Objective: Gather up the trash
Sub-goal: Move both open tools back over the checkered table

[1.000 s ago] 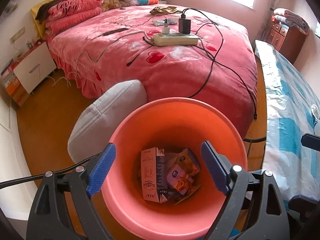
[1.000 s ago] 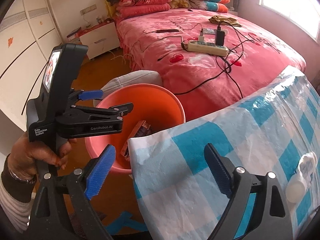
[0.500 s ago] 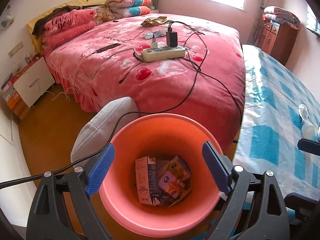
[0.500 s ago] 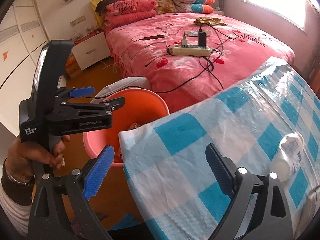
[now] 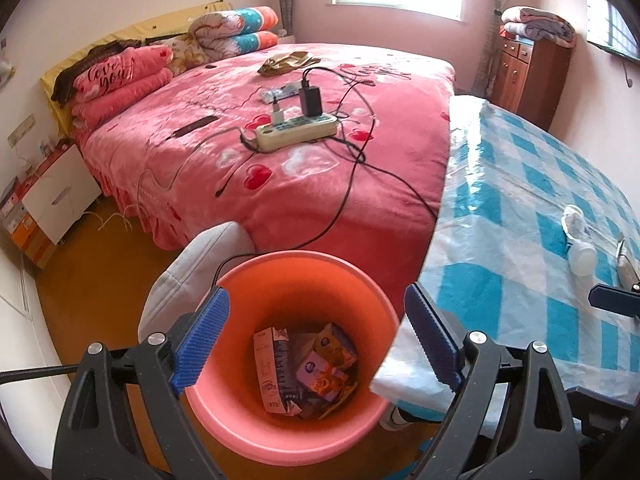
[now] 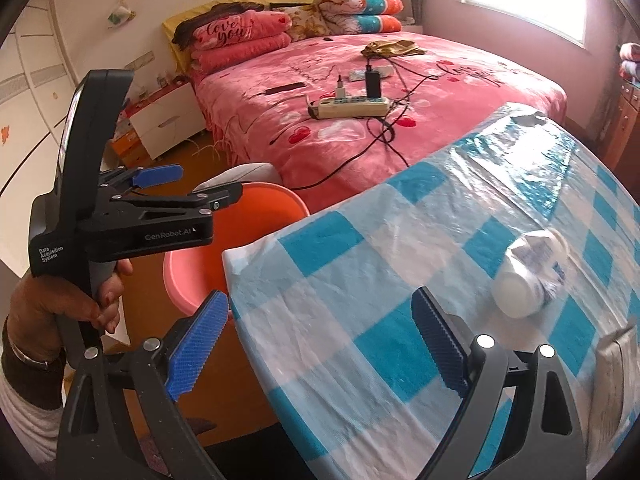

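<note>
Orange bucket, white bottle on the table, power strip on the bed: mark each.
Orange bucket [image 5: 304, 276]: left wrist view, inner back wall.
White bottle [image 6: 528, 276]: right wrist view, middle of its body.
Power strip [image 5: 297, 131]: left wrist view, top face with the sockets.

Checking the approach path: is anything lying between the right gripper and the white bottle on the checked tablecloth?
Nothing visible. The right gripper is open and empty above bare tablecloth, and the white bottle lies on its side just beyond the right finger, with only cloth between. A grey object at the frame's right edge sits off that path.
</note>
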